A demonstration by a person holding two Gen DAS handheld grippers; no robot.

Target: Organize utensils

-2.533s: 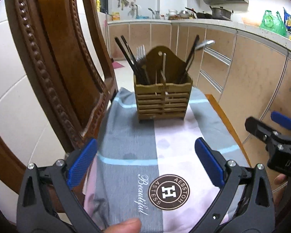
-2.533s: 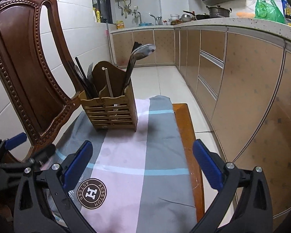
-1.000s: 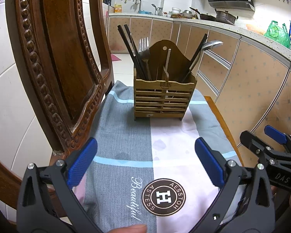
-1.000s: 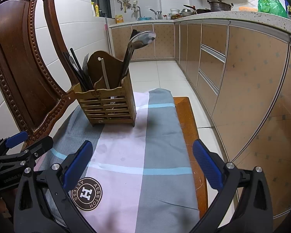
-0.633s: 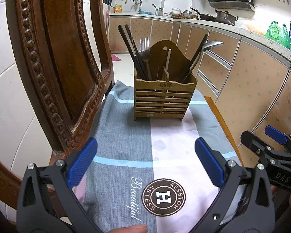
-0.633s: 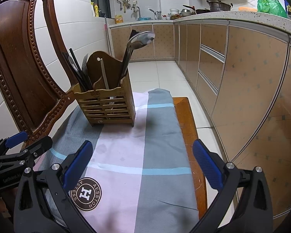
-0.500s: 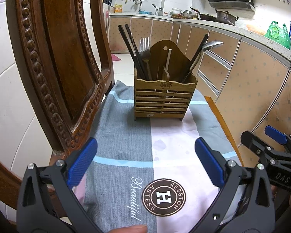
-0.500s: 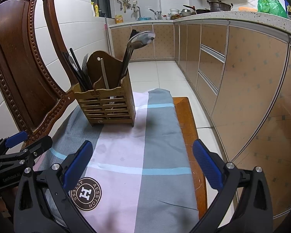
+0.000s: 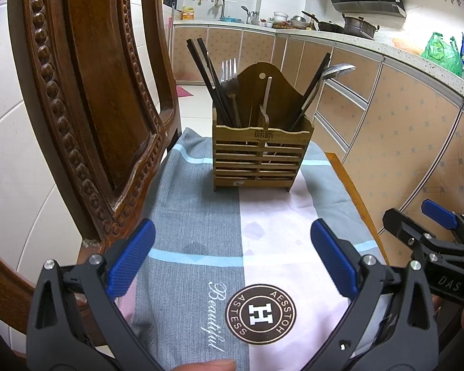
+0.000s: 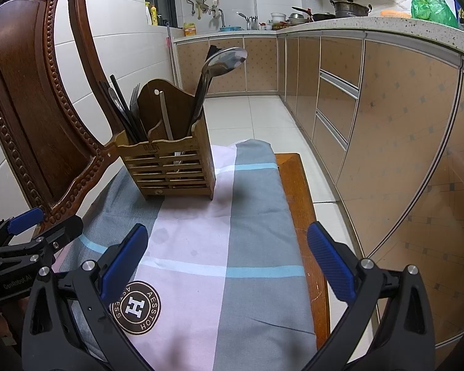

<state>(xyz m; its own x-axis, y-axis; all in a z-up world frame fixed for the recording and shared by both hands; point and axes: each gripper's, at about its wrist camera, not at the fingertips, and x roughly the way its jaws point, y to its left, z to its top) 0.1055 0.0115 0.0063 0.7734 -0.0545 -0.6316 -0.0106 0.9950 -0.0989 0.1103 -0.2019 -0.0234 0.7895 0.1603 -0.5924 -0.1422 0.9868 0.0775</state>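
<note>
Left wrist view: slatted wooden utensil caddy (image 9: 260, 157) stood on grey-and-pink cloth (image 9: 201, 216); left gripper (image 9: 232, 259) and right gripper (image 10: 227, 261) both gaped wide, empty.

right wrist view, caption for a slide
Open right gripper faces a wooden utensil holder on a striped cloth.

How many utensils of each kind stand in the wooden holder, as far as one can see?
Black chopsticks: 3
Fork: 1
Large spoon: 1
Metal handle, head hidden: 1
Total: 6 visible in the wooden holder; others may be hidden.
</note>
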